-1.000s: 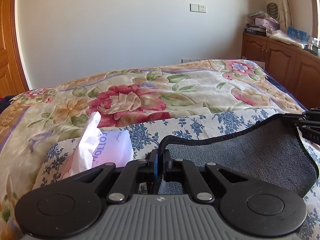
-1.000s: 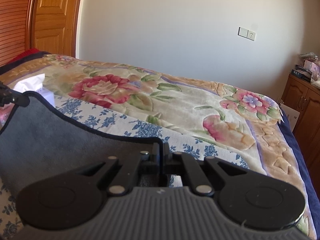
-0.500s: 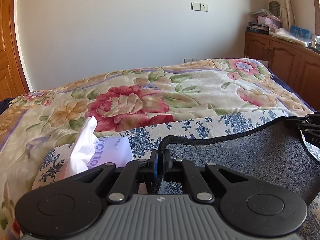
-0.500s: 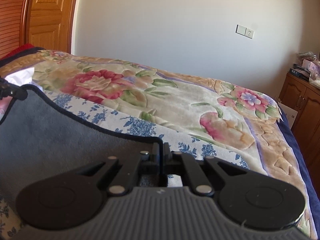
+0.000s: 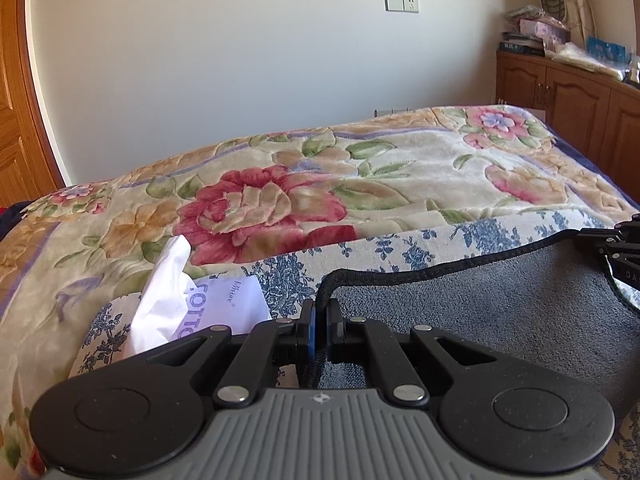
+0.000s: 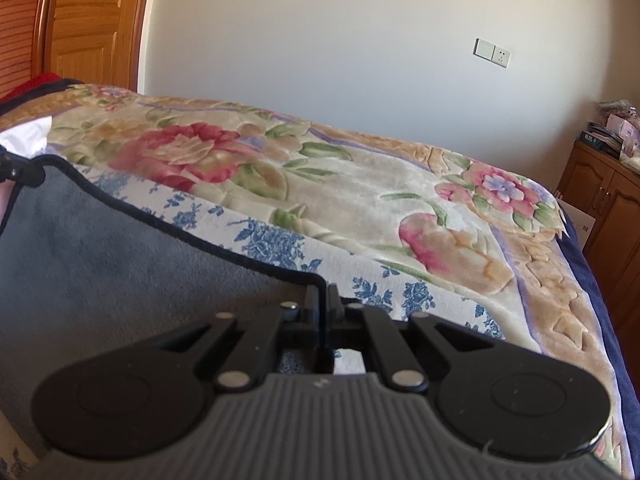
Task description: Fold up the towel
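Left gripper point(image 5: 319, 326): jaws pressing together on one corner of the grey towel point(image 5: 480, 320), the dark corded hem pinched between the blue pads and curling up just above them. Right gripper point(image 6: 323, 312): jaws likewise clamping the other corner, hem running off to the left from the pinch.

The towel is hanging stretched between the two grippers, its top edge sagging in a shallow curve. In the left wrist view the right gripper is showing at the far right edge, black links gripping the hem. In the right wrist view the left gripper is showing at the far left edge, doing the same. Lower part of the towel is dropping out of sight behind the gripper bodies; cannot tell whether it is touching the bed.

Behind the towel, a white cloth with blue flowers point(image 5: 384, 248) is lying over the near part of the bed point(image 5: 400, 168), and a floral blanket in red, pink and green is covering the rest. A pack of tissues point(image 5: 192, 308) is sitting just left of the left gripper, one white sheet sticking up.

Farther out: pale wall with a switch and socket plate point(image 5: 402, 3), wooden door point(image 6: 92, 24) on the left, wooden cabinet point(image 5: 568, 96) on the right carrying books and bags.
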The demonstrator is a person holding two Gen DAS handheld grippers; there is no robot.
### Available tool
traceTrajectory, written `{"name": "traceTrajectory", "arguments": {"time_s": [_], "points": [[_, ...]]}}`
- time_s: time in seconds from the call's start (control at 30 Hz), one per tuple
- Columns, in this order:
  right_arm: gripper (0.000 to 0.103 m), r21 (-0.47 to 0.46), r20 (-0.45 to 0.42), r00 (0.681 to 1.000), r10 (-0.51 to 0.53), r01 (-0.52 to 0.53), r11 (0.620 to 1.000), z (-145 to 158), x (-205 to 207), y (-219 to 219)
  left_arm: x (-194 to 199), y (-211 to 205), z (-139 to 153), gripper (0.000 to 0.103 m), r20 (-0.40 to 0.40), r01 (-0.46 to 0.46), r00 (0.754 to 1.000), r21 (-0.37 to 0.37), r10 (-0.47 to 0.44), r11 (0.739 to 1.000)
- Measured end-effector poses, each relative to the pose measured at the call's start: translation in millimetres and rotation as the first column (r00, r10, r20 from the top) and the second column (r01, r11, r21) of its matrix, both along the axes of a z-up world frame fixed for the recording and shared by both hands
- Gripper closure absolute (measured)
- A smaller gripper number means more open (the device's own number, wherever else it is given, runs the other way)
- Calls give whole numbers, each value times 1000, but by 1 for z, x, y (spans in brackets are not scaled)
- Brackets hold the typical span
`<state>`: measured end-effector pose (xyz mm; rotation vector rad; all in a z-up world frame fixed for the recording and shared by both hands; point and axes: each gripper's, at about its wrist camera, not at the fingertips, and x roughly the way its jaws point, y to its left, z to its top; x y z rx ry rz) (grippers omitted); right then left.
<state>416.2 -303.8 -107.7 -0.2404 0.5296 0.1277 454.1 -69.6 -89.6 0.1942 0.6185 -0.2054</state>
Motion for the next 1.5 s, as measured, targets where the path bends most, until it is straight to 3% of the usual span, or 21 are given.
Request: {"name": "traceTrajectory", "arguments": {"time_s": [0.63,0.7,0.77,0.83,0.87,1.0,1.27,1.4,1.5], "points": [[100,3,-48,999,-2,2,1000,-13,8,0,10,-5,-16,92,-26,-21,999,32,22,999],[100,4,-52,999,-2,3,1000,-14,9,0,10,-4,-17,79,-25,-31,999,27,32,999],[99,2,-58,998,-7,7,1000,-16,9,0,9,-3,-17,47,-12,-43,999,25,43,999],[98,3,-56,998,-10,10,1000,-16,9,0,6,-3,-15,39,6,-48,999,17,48,999],[95,4,-56,998,-14,14,1000,-15,9,0,6,-3,-15,38,7,-47,999,11,47,999],[48,19,-50,999,-18,19,1000,-13,5,-3,2,-3,-11,24,21,-50,999,4,50,999],[38,48,-48,998,-30,33,998,-6,-3,-7,-8,-4,-1,9,43,-50,998,-22,51,998],[14,58,-38,999,-27,29,998,-2,-11,-7,-15,-3,5,6,50,-53,997,-39,55,998],[5,75,-33,999,-24,26,997,2,-19,-5,-21,-3,12,4,50,-60,997,-52,63,997]]}}
